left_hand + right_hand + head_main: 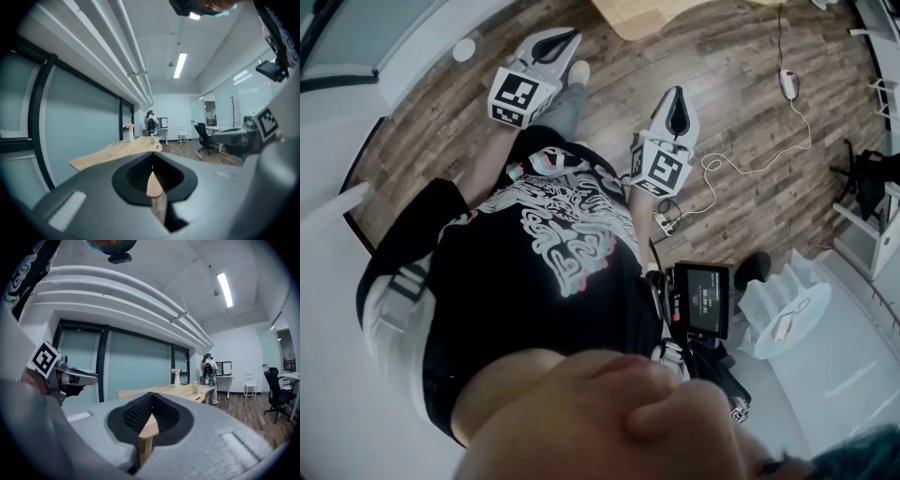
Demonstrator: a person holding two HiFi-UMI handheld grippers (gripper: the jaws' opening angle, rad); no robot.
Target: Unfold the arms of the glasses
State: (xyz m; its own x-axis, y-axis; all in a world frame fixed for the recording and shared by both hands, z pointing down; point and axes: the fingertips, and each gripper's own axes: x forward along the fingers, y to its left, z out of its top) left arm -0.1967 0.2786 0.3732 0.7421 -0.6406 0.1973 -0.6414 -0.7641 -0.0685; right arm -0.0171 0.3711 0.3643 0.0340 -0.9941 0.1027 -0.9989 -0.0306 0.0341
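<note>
No glasses can be made out in any view. A small dark item [197,398] lies on the far wooden table [164,391], too small to identify. My left gripper [565,38] is held out over the wooden floor, shut with nothing between its jaws; in its own view the left gripper [151,157] points at the table [117,150] across the room. To its right, my right gripper [678,97] is likewise shut and empty. The right gripper [151,397] faces the same table from a distance.
A vase [176,379] and a bottle [194,388] stand on the table. A person [208,371] stands at a desk behind it. There is an office chair [276,394] at the right. A power strip [667,222] with a white cable lies on the floor.
</note>
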